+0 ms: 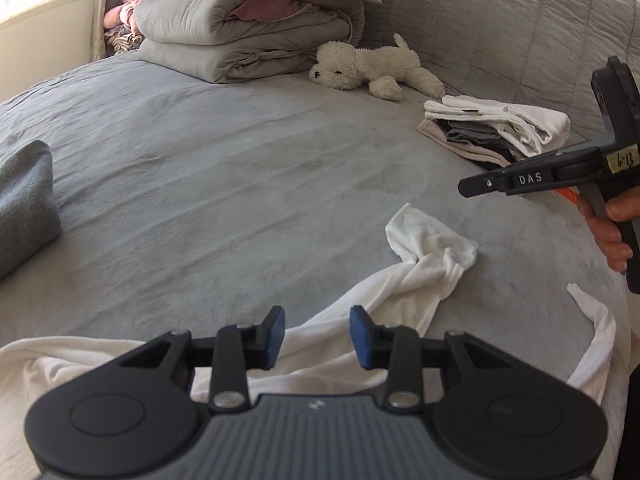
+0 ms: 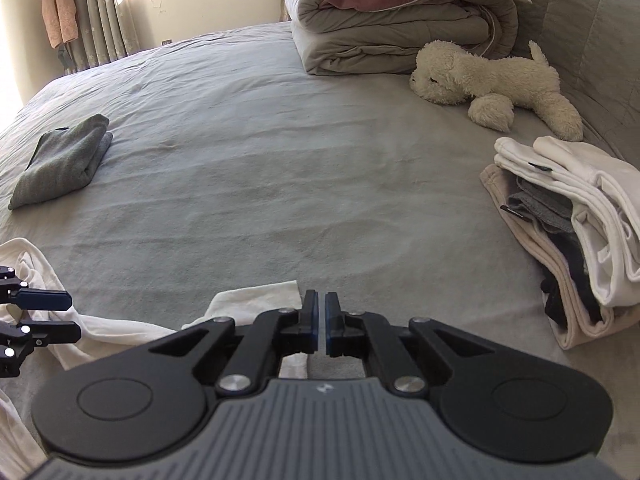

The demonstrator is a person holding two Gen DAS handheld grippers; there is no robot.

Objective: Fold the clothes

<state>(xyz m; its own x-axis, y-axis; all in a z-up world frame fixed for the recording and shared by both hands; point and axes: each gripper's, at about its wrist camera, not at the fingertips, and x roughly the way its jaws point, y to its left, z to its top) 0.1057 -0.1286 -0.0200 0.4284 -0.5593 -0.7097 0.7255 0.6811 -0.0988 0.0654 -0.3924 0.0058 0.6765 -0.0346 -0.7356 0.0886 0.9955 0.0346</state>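
The left gripper (image 1: 317,334) has its jaws wide open and holds nothing, low over the white garment (image 1: 424,268), which lies crumpled on the near side of the bed (image 1: 220,184). The right gripper (image 2: 321,326) has its jaws almost closed and empty, held level above the bed by a hand (image 1: 610,228).

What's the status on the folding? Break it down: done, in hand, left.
Done: a stack of folded clothes sits beside the plush dog, and a folded grey garment lies apart on the bed. In hand: nothing gripped; the left gripper hovers open over the crumpled white garment, while the right gripper is shut, apparently empty. Left: spreading and folding that white garment.
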